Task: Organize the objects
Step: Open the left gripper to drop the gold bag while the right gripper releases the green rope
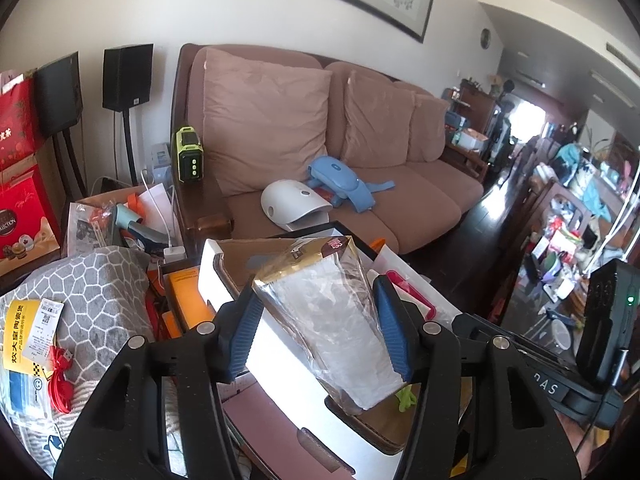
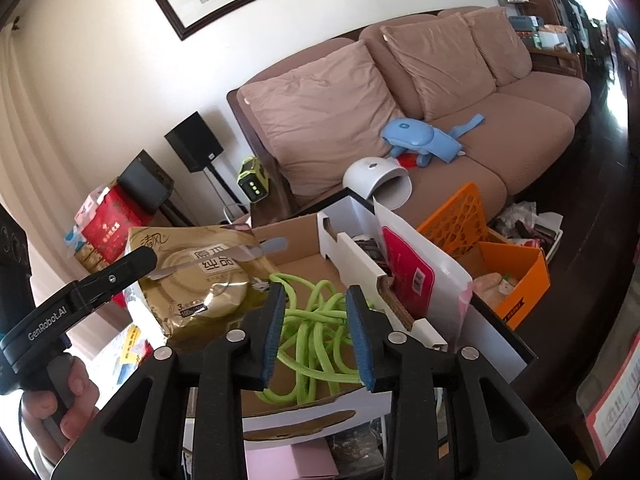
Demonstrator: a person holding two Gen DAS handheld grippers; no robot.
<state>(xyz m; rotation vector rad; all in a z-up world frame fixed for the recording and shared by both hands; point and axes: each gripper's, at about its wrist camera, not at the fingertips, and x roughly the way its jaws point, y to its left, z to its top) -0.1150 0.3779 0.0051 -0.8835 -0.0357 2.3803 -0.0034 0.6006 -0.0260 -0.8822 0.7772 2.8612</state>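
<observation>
left gripper (image 1: 316, 330): blue pads flank the tissue pack (image 1: 328, 312); contact unclear
tissue pack: over the cardboard box (image 2: 304, 256), left part
right gripper (image 2: 318, 338): jaws apart, holding nothing
green rope (image 2: 316, 320): coiled in the box, below those jaws

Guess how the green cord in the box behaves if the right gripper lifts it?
Cord looks braided and loosely tangled, so probably floppy: loops would dangle and may snag. Likely light. Open right gripper straddles only some strands, so it may lift unevenly.
</observation>
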